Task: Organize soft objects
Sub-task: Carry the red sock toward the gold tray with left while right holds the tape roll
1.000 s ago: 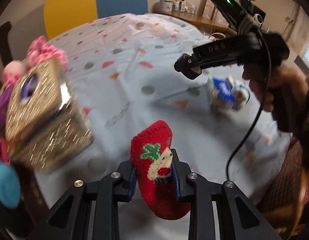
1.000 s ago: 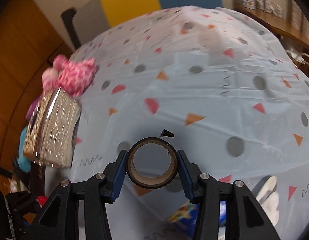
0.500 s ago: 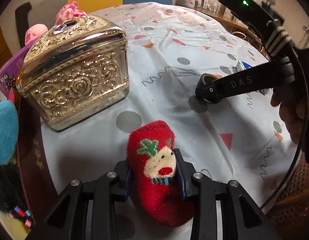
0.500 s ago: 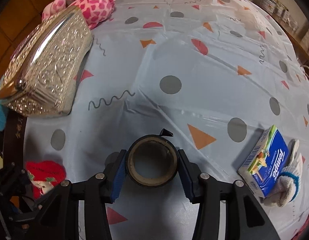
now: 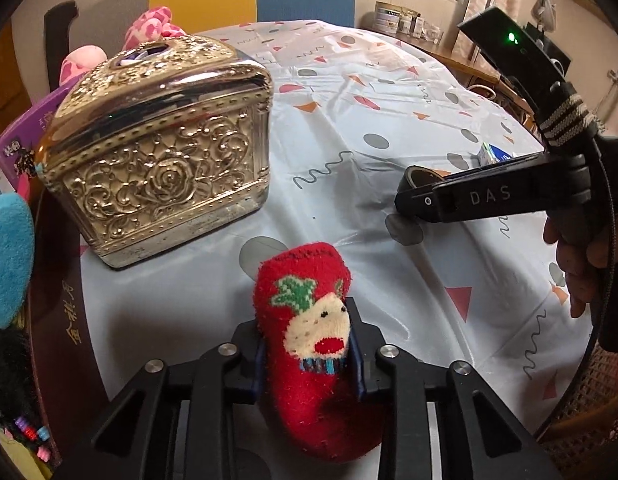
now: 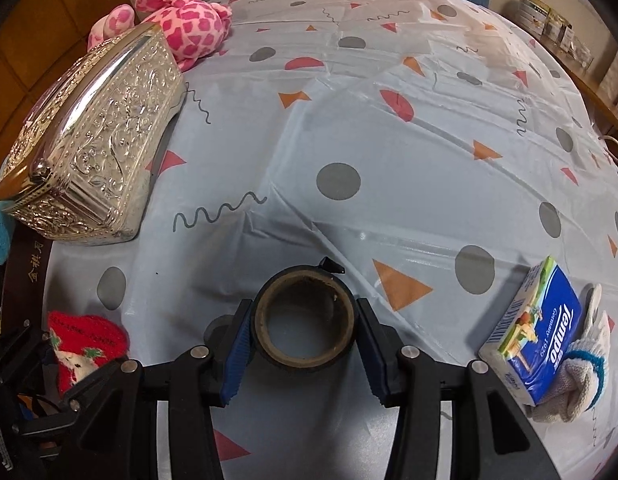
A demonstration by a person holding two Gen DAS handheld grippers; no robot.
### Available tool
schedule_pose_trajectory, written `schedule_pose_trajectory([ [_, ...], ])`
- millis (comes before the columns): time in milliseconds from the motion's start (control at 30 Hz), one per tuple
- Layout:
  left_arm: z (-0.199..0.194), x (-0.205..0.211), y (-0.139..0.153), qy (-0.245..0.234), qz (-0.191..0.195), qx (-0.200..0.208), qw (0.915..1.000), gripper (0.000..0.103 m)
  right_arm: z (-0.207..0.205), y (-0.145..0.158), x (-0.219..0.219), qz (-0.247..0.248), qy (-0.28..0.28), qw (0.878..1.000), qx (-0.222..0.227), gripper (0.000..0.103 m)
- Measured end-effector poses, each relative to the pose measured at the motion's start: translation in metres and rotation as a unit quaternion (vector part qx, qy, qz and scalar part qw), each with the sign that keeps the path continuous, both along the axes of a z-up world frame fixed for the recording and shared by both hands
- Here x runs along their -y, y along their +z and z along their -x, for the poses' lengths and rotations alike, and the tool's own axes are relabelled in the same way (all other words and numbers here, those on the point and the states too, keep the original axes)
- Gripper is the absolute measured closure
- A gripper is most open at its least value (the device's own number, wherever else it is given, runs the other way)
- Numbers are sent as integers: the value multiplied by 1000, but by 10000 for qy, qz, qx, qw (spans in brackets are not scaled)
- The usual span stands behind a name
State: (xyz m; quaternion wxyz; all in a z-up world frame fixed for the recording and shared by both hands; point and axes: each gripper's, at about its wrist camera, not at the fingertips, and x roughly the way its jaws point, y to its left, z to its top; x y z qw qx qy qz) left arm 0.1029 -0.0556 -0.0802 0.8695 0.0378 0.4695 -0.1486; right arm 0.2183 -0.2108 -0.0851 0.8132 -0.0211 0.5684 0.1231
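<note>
My left gripper [image 5: 309, 354] is shut on a red Christmas sock [image 5: 309, 332] with a reindeer face, held near the table's front-left edge; the sock also shows in the right wrist view [image 6: 85, 346]. My right gripper [image 6: 305, 330] is shut on a dark roll of tape [image 6: 305, 312], low over the tablecloth; in the left wrist view the roll [image 5: 419, 176] shows at the tip of that gripper. A pink spotted plush [image 6: 185, 26] lies behind the ornate metal box [image 5: 157, 160].
The patterned tablecloth [image 6: 389, 168] covers a round table. A blue Tempo tissue pack [image 6: 537, 336] leans on a white glove [image 6: 581, 376] at the right. A blue plush [image 5: 7, 256] and a purple book [image 5: 25, 140] lie off the left edge.
Both grippers swung left and down toward the metal box, which now looms close. The sock and the tape stay gripped. The right gripper has come lower over the cloth.
</note>
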Motion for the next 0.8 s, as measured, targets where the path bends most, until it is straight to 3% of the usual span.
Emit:
schedule_pose_trajectory([
  [233,12,-16,23,207,118,155,9996,75,12,-6,-13,165,202,9995,189,53],
  [467,33,-41,79,344,314,696,9965,75,26,-8,-26,386,356,9980,355,53],
  [800,48,-113,123,1183,288,1169,9857,75,48,-6,-40,524,529,9956,562,53],
])
